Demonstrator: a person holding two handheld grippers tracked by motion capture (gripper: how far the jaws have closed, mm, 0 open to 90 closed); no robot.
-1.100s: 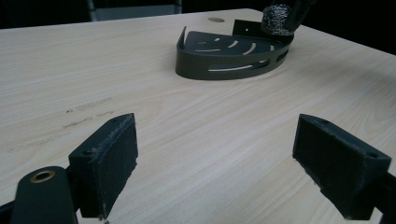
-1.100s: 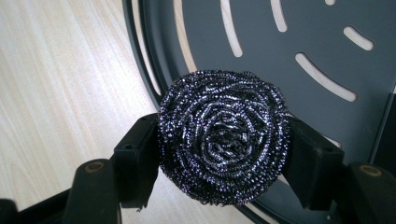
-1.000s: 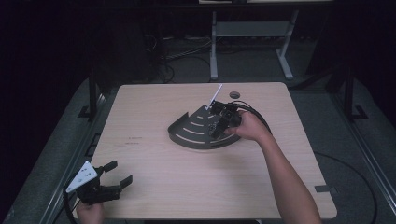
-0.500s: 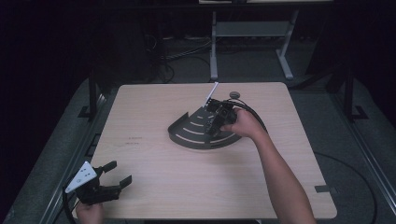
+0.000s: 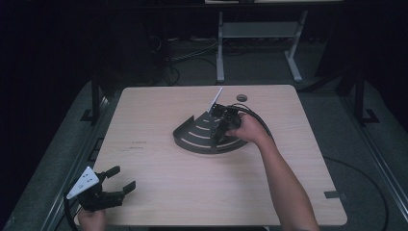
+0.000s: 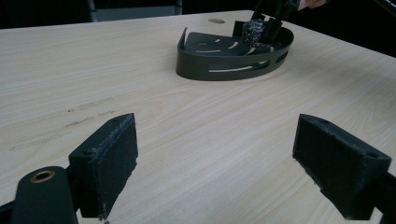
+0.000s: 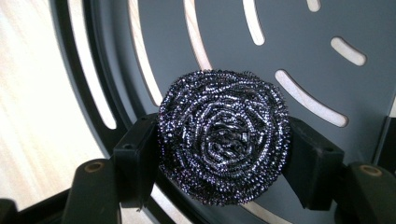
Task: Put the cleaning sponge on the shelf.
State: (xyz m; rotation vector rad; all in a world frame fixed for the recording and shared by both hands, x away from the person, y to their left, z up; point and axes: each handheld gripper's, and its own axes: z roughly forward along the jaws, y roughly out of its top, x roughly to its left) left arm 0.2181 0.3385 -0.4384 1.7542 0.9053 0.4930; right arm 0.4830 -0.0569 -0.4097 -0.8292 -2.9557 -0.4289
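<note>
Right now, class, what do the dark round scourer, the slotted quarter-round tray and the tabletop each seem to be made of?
Dark round scourer: coiled metal wire, likely steel wool; glinting loops wound in a spiral.
Slotted quarter-round tray: probably painted sheet metal or plastic; thin wall, matte dark grey, clean cut slots.
Tabletop: light wood or wood-look laminate; pale grain lines, smooth finish.

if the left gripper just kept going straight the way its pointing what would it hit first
Probably the dark slotted tray. The left gripper, jaws open, looks across bare table towards the tray's curved wall, with nothing between. It may slide past on one side; depth is hard to judge.
</note>
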